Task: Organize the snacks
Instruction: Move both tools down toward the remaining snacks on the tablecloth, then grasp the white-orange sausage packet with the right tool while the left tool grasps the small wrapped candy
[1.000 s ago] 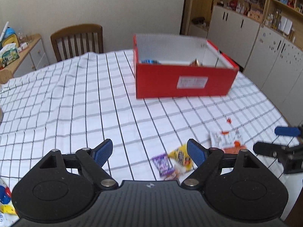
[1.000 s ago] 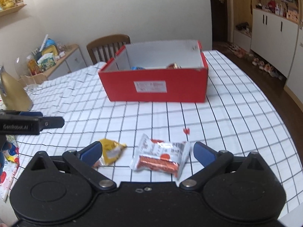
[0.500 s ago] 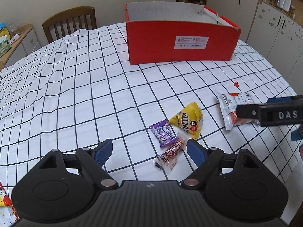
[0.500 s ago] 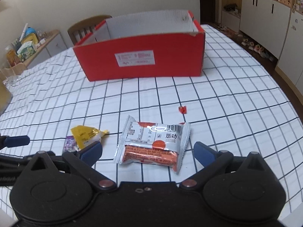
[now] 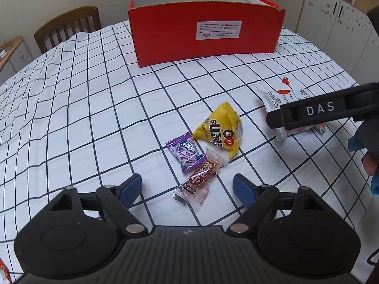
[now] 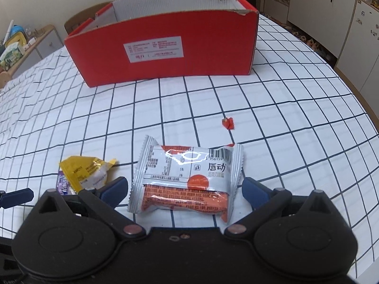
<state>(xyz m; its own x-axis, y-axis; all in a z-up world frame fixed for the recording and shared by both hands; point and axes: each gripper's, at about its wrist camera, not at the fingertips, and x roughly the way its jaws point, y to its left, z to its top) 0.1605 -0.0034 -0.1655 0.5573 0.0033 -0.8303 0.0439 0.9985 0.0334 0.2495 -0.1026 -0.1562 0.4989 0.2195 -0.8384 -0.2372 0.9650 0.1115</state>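
The job looks to be in its middle stretch, judging by what lies loose on the checked tablecloth [image 5: 71,118] in front of the red box [image 5: 206,35]. Going from left to right in the left wrist view, a purple sweet [image 5: 186,152], a pink wrapped sweet [image 5: 197,182] and a yellow chocolate pouch [image 5: 221,131] lie in a tight cluster, touching or overlapping, and further right sits a white and orange biscuit packet [image 6: 187,182], with a small red scrap [image 6: 227,123] just beyond it. All four snacks are outside the box, well short of its near wall, so each still has to go in; from this low angle the inside of the box is hidden. The left gripper [image 5: 187,187] hangs low over the cluster with its jaws closing, the pink sweet lying between the blue pads but not yet pinched, so it holds nothing. The right gripper [image 6: 184,188] stands wide open astride the biscuit packet, pads clear of both ends, also holding nothing. Compared with a second ago, both tools have dropped much nearer the cloth: the snacks now fill the lower part of each view, the box rim has risen to hide the items that showed inside it then, and the left jaws are narrower than they were.
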